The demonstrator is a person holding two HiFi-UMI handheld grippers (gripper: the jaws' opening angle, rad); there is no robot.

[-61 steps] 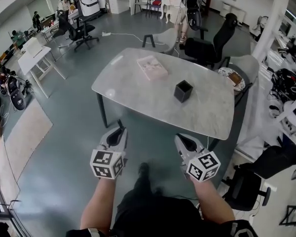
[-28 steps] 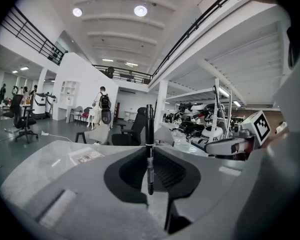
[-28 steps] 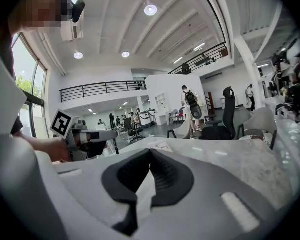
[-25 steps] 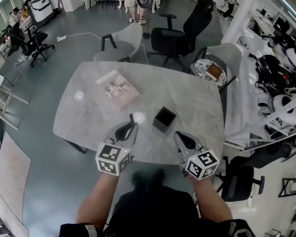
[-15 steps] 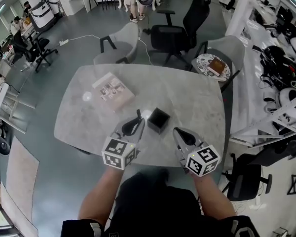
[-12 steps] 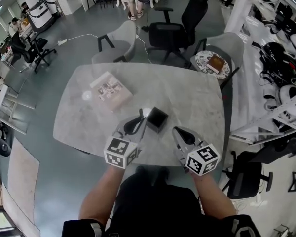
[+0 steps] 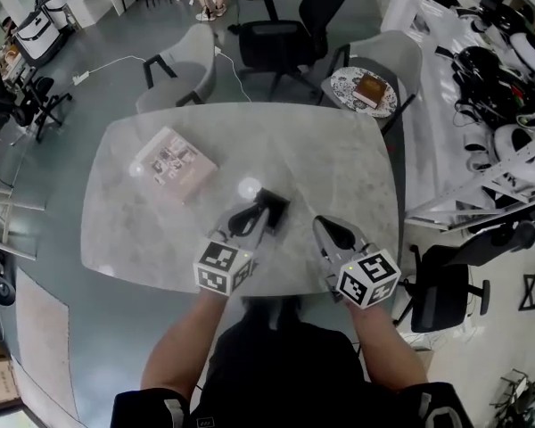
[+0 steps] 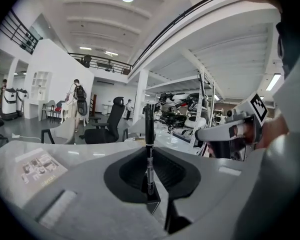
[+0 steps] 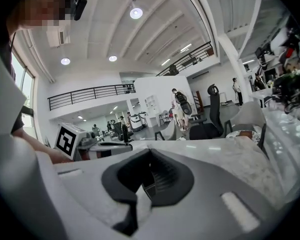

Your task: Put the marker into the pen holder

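A black marker (image 8: 149, 149) stands upright between the jaws of my left gripper (image 7: 257, 214), which is shut on its lower part. In the head view that gripper's tips overlap the near left side of the black square pen holder (image 7: 276, 203) on the grey marble table (image 7: 339, 159), hiding part of it. The left gripper view does not show the holder. My right gripper (image 7: 325, 230) hovers to the right of the holder, apart from it, jaws together with nothing between them. The right gripper view shows the left gripper (image 9: 97, 145) at its left.
A pale book (image 7: 172, 160) lies on the table's far left. Grey and black chairs (image 7: 281, 38) stand beyond the far edge, and a small round table (image 7: 364, 92) with a brown object is at the far right. The table's near edge runs just under both grippers.
My left gripper has carried the marker forward and right, from short of the pen holder to overlapping it. The right gripper kept its place beside it.
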